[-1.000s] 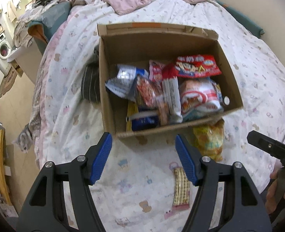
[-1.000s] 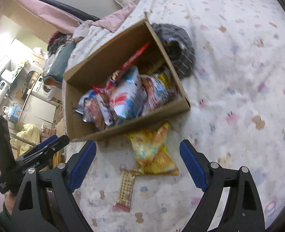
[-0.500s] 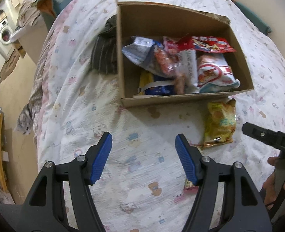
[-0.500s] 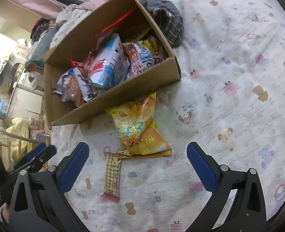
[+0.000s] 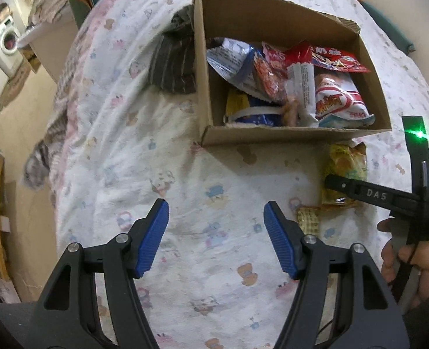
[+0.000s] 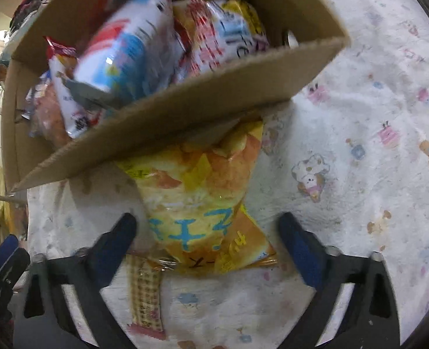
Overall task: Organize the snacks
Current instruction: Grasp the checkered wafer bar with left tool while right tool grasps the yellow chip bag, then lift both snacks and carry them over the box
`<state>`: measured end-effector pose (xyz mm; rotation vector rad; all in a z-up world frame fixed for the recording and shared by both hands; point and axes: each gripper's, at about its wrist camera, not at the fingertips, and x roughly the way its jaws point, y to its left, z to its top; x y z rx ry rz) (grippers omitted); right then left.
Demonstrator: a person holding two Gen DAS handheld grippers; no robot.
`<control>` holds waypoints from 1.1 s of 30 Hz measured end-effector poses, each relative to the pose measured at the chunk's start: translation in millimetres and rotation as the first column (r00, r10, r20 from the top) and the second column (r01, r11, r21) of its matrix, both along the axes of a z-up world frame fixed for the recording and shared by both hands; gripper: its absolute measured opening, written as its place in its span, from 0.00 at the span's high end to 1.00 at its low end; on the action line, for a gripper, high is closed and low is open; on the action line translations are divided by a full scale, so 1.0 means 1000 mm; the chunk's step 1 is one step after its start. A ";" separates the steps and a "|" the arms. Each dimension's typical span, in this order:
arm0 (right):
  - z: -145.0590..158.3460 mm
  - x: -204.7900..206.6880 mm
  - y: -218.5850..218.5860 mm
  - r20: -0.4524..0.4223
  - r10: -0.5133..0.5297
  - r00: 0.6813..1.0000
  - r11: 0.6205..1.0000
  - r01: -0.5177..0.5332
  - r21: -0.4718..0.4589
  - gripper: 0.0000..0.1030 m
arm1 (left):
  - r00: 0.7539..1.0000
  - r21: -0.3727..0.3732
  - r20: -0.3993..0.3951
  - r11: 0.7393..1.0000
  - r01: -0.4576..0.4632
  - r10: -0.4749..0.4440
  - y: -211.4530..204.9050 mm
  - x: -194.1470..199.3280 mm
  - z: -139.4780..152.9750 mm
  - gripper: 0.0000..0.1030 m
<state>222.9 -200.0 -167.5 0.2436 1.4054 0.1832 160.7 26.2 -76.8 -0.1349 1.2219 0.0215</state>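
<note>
Both claws, left [image 5: 216,232] and right [image 6: 207,244], gape wide, gripping nothing.

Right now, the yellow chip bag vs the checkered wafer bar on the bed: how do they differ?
The yellow chip bag is wide and puffy; the checkered wafer bar is narrow and flat. The chip bag's far end tucks under the cardboard box wall; the wafer bar lies clear of the box. The chip bag sits between the open right gripper's fingers; the wafer bar lies off by the left finger. Both rest outside the box on the bedsheet.
</note>
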 end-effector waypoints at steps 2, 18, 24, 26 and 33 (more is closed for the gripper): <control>0.001 -0.002 -0.004 0.002 0.011 1.000 1.000 -0.011 -0.009 0.35 | 1.000 -0.001 -0.006 1.000 0.008 -0.008 -0.005 0.000 -0.001 0.37; 0.043 -0.044 -0.076 0.082 -0.064 0.995 0.993 0.055 0.103 0.41 | 0.956 -0.063 -0.231 0.983 0.170 -0.180 -0.114 0.006 -0.066 0.41; 0.043 -0.051 -0.087 0.089 -0.081 0.993 0.989 0.069 0.130 0.41 | 0.948 0.013 -0.241 0.976 0.215 -0.206 -0.130 0.007 -0.082 0.54; 0.042 -0.054 -0.091 0.089 -0.089 0.992 0.987 0.076 0.139 0.41 | 0.945 0.024 -0.244 0.973 0.230 -0.217 -0.133 0.008 -0.083 0.61; 0.041 -0.059 -0.098 0.086 -0.089 0.992 0.985 0.075 0.156 0.41 | 0.942 0.037 -0.238 0.967 0.252 -0.236 -0.137 0.009 -0.083 0.77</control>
